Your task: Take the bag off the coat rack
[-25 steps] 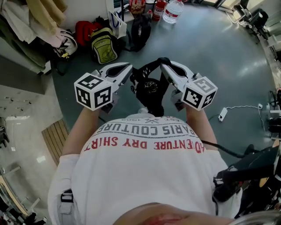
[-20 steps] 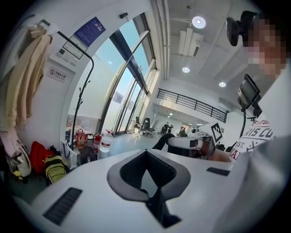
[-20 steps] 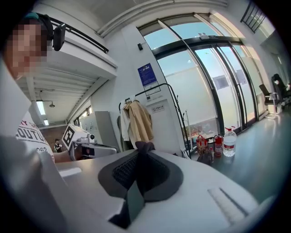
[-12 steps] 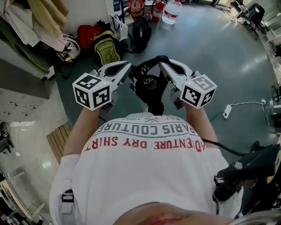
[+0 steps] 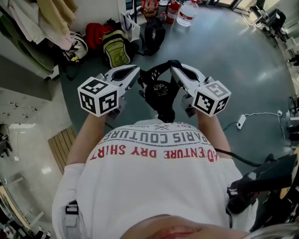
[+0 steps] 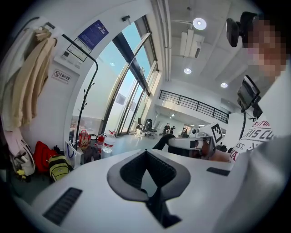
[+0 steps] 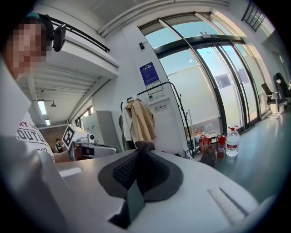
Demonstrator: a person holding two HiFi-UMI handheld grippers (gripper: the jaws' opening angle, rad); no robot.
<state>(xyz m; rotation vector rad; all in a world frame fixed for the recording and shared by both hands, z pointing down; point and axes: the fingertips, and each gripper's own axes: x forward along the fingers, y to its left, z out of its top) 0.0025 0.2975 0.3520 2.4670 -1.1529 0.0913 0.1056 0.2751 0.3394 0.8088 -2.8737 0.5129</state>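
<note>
A black bag (image 5: 159,95) hangs in front of the person's chest, off the rack, between both grippers. Its strap (image 5: 156,70) runs from one gripper's tips to the other's. My left gripper (image 5: 138,77) is shut at the strap's left end. The strap (image 6: 163,141) leads from its tips toward the right gripper (image 6: 184,143). My right gripper (image 5: 173,70) is shut on the strap's right end, and a dark fold of strap (image 7: 144,147) sticks up between its pads. The black coat rack (image 6: 81,107) stands by the wall and windows, also seen as the rack (image 7: 181,111) beside hanging coats (image 7: 140,120).
On the floor by the wall lie a red backpack (image 5: 93,33), a green-and-black backpack (image 5: 116,50) and a dark bag (image 5: 153,35). A water bottle (image 5: 187,11) and a fire extinguisher (image 5: 172,10) stand behind. A power strip (image 5: 240,122) lies right, a wooden slat mat (image 5: 58,147) left.
Both grippers keep their hold and their places in front of the body. The backpacks and bottle on the floor have drifted slightly right in the head view as the person moved.
</note>
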